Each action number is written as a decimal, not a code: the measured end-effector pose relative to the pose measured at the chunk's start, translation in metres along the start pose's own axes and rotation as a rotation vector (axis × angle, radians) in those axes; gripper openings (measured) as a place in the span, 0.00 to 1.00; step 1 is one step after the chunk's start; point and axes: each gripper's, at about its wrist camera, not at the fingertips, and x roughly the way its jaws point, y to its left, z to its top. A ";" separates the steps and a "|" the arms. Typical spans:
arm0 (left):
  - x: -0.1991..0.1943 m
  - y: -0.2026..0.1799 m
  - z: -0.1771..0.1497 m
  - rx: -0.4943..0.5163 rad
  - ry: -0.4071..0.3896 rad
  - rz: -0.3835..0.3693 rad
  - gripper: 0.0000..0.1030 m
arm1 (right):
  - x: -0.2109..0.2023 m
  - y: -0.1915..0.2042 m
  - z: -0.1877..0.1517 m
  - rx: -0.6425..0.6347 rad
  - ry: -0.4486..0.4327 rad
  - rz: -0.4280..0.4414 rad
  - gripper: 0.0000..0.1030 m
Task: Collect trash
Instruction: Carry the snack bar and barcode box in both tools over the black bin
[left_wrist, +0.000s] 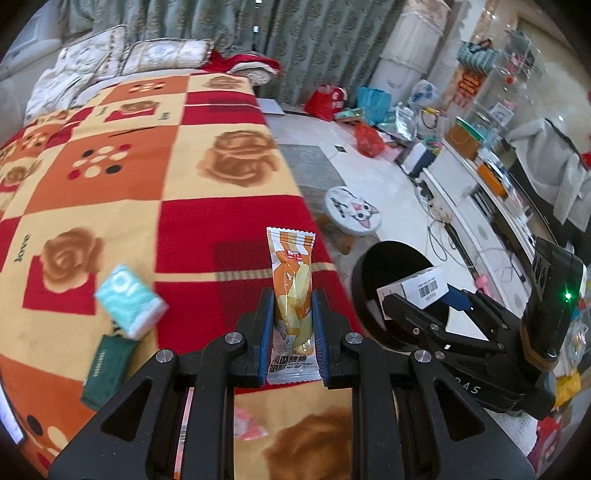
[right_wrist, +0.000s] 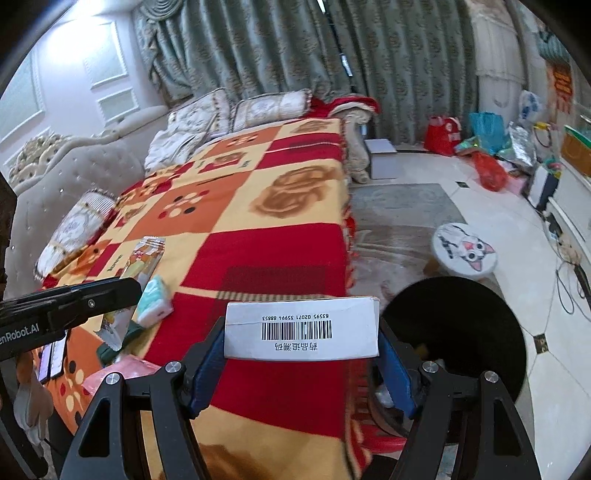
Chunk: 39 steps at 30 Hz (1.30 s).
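My left gripper (left_wrist: 293, 321) is shut on an orange and white snack wrapper (left_wrist: 291, 280) and holds it upright above the patterned blanket (left_wrist: 184, 177). My right gripper (right_wrist: 301, 354) is shut on a white medicine box (right_wrist: 301, 328) with a barcode, held over the blanket's edge beside the black trash bin (right_wrist: 465, 332). In the left wrist view the right gripper (left_wrist: 424, 295) holds the box (left_wrist: 417, 286) over the bin's (left_wrist: 391, 258) mouth. A teal tissue pack (left_wrist: 129, 301) and a dark green packet (left_wrist: 107, 365) lie on the blanket. The tissue pack also shows in the right wrist view (right_wrist: 155, 301).
A small cat-face stool (right_wrist: 465, 249) stands on the floor beyond the bin. A pink item (right_wrist: 122, 371) and a phone (right_wrist: 53, 356) lie at the blanket's near left. Bags and clutter (right_wrist: 487, 140) line the far wall; a white cabinet (left_wrist: 480, 206) runs along the right.
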 end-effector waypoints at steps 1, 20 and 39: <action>0.003 -0.007 0.001 0.009 0.004 -0.007 0.17 | -0.001 -0.004 0.000 0.006 -0.002 -0.006 0.71; 0.059 -0.080 0.004 0.070 0.093 -0.092 0.17 | -0.016 -0.092 -0.017 0.155 0.004 -0.110 0.71; 0.107 -0.110 0.008 0.067 0.155 -0.149 0.17 | -0.003 -0.141 -0.034 0.241 0.059 -0.155 0.71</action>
